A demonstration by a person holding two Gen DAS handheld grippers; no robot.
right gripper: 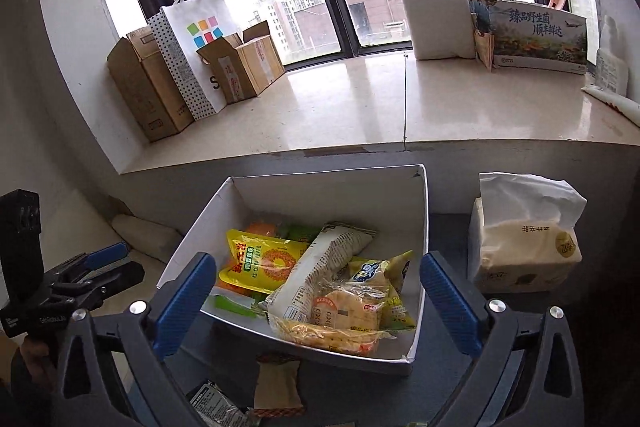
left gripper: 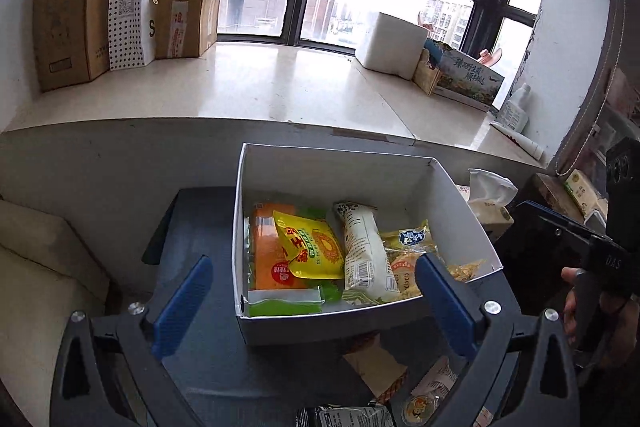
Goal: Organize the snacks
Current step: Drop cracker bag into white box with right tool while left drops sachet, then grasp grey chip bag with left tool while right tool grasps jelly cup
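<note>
While snacks fill the white box (left gripper: 460,187) | left hand-held gripper (left gripper: 314,303) spread, empty | right hand-held gripper (right gripper: 318,303) spread, empty

Dark grey table (right gripper: 444,311) below the window ledge, and a white open box (right gripper: 420,211) sits right on it, toward the far edge. To the right of the box, just beside it, a soft pack of tissues (right gripper: 520,247) stands on the same surface. Nearer, in front of the box, loose snack packets lie flat on the table: a tan packet (right gripper: 278,387) with a striped end, close to the box's near wall, and a dark packet (right gripper: 216,407) to its left. From the left wrist, a round-printed clear packet (left gripper: 428,395) lies on the right.
</note>
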